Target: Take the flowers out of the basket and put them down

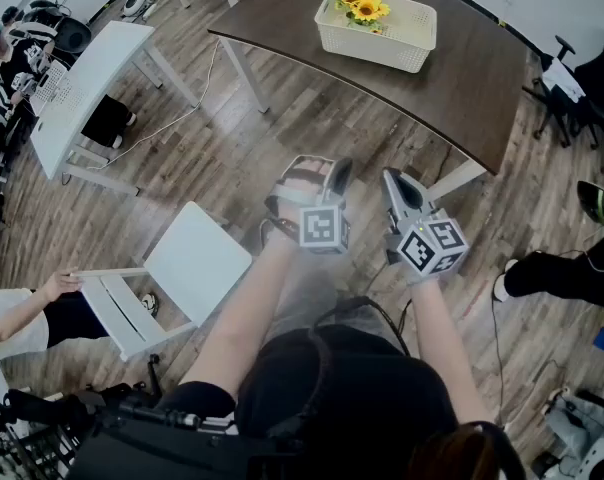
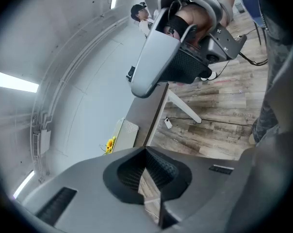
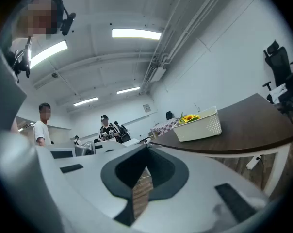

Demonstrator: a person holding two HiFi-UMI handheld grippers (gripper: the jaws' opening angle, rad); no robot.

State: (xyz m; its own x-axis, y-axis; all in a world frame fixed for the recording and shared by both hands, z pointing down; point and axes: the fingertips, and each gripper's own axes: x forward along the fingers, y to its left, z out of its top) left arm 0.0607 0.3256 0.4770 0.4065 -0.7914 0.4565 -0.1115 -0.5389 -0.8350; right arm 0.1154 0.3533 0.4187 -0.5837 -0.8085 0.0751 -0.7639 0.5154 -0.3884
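A white basket [image 1: 382, 34] stands on the dark brown table [image 1: 462, 78], and yellow sunflowers [image 1: 365, 8] lie in its left end. The basket [image 3: 201, 125] with the flowers [image 3: 189, 118] also shows far off in the right gripper view, and small in the left gripper view as basket [image 2: 124, 132] and flowers [image 2: 109, 144]. Both grippers hang over the wooden floor, well short of the table. My left gripper [image 1: 332, 176] is shut and empty. My right gripper [image 1: 394, 183], close beside it, is shut and empty too.
A white folding chair [image 1: 172, 273] stands at the left, with a seated person's hand [image 1: 57, 288] on it. A white desk [image 1: 82, 88] stands further left. Cables run over the floor. Black office chairs [image 1: 582, 78] stand at the right. People stand in the background.
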